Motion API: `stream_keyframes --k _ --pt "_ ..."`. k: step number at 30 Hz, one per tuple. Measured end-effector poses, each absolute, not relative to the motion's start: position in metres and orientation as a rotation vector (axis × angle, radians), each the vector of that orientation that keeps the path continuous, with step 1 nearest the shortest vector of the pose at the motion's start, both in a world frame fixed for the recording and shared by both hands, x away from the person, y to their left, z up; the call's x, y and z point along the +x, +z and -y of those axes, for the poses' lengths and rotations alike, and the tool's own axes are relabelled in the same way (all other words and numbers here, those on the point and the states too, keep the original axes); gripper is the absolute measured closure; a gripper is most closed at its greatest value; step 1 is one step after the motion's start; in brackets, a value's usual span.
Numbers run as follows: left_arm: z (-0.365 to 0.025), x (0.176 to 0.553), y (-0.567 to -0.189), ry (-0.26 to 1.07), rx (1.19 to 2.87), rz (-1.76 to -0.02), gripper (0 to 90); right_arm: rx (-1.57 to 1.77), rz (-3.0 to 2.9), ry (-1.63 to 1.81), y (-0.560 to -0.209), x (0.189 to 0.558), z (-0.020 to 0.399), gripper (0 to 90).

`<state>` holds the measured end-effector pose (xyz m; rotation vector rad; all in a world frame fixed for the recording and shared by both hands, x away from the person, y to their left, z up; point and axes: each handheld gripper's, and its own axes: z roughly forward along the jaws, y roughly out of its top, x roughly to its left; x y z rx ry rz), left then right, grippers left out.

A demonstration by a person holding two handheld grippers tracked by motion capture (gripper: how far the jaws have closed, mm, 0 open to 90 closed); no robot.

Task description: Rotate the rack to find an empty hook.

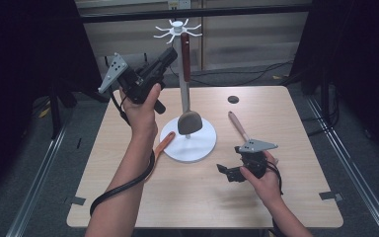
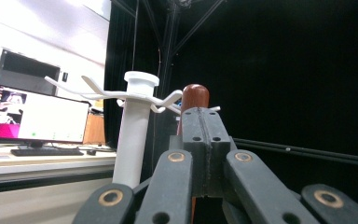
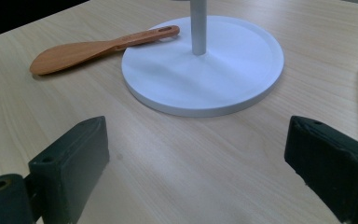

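The left gripper [image 1: 170, 53] is clamped on the spatula [image 1: 186, 94] handle beside the rack [image 1: 179, 25] hooks; a tilt may miss the hook and the spatula drops. The right gripper [image 1: 223, 170] rests with jaws apart.

the tabletop [image 1: 276, 197] is seen from above and in front, looking forward and down, at a distance. the white rack [image 1: 183, 94] is seen close, level, near its hooks, along the left gripper [image 2: 204, 140]. the tabletop is seen low and near along the right gripper [image 3: 196, 172]. the rack's base [image 3: 205, 65] and the orange spatula [image 3: 98, 46] are shared with the high view.
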<state>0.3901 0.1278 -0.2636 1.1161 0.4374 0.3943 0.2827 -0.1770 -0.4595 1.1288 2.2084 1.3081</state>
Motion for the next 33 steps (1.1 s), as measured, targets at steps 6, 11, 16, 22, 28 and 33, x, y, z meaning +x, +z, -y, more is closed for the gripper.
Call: stream_keyframes --k 6,11,16,22,28,33 --pt "-0.1279 0.3912 -0.2618 0.389 1.098 -0.453 90.0 1.133 -2.204 1.311 -0.4592 0.2829 0.1783 6.0" --pt "-0.1283 0.3927 -0.2604 0.383 1.094 -0.460 90.0 1.128 -2.205 1.308 -0.4587 0.2831 0.1780 6.0" --pt "-0.1274 0.3930 -0.2603 0.377 1.092 -0.465 90.0 1.128 -2.205 1.310 -0.4591 0.2834 0.1782 6.0" --pt "-0.1286 0.3941 -0.2611 0.363 1.069 -0.462 90.0 1.134 -2.203 1.308 -0.4587 0.2833 0.1788 6.0" --pt "-0.1307 0.3943 -0.2599 0.373 1.063 -0.468 90.0 1.137 -2.195 1.311 -0.4584 0.2833 0.1790 6.0" --pt "-0.1337 0.3941 -0.2583 0.380 1.060 -0.475 90.0 1.137 -2.195 1.313 -0.4586 0.2834 0.1795 6.0"
